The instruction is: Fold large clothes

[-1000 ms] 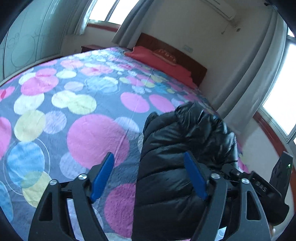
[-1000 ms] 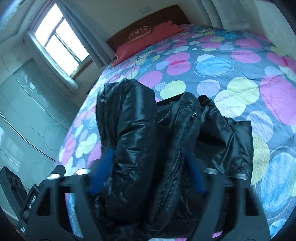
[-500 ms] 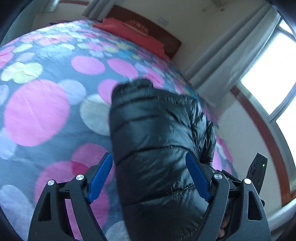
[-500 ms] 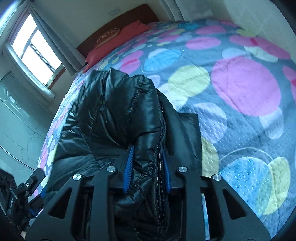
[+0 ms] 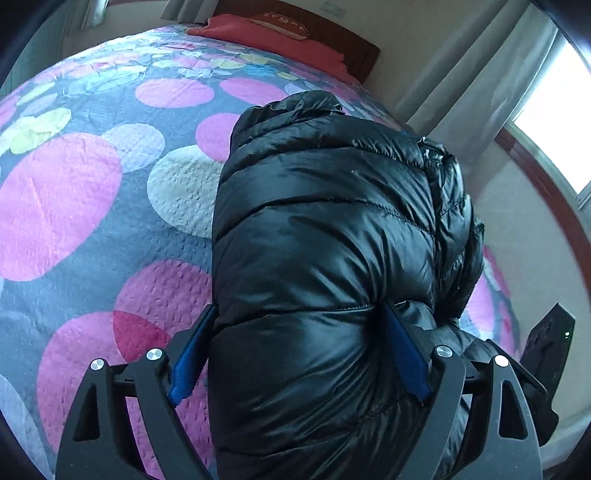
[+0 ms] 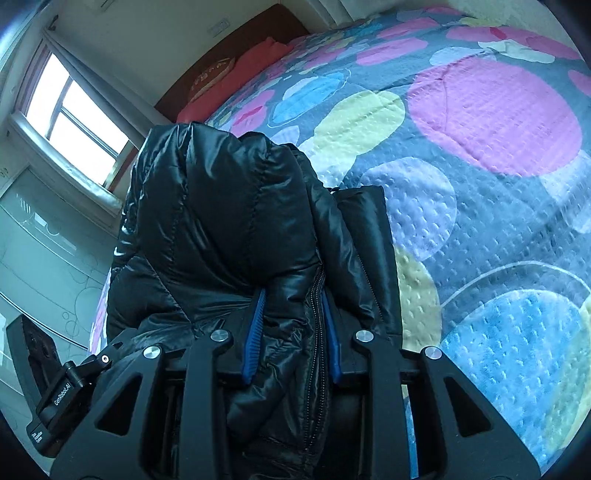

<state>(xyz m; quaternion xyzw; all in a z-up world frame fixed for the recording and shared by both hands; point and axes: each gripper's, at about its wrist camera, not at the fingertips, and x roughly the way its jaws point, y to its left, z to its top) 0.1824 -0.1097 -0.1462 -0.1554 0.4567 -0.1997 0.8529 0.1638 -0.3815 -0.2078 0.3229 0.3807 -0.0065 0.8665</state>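
Note:
A shiny black puffer jacket [image 5: 325,229] lies bunched and folded on the spotted bedspread [image 5: 92,206]. My left gripper [image 5: 295,325] is wide open, and a thick padded fold of the jacket bulges between its blue pads [image 5: 404,354]. In the right wrist view the jacket [image 6: 229,221] rises in front of the camera with its zipper edge [image 6: 314,332] running down the middle. My right gripper [image 6: 291,306] is shut on that zipper edge, with its blue pads [image 6: 255,332] pressed close on the fabric.
The bed [image 6: 498,155] spreads wide to the right in the right wrist view, with a red pillow [image 5: 273,33] and a wooden headboard [image 5: 354,48] at its far end. Curtains [image 5: 480,81] and a window [image 5: 554,122] stand beside the bed. The other gripper's black body [image 5: 546,343] shows at the right.
My right gripper closed on the jacket's zipper edge. My left gripper moved in, and the padded fold now fills the gap between its open jaws. Both cameras came closer to the jacket.

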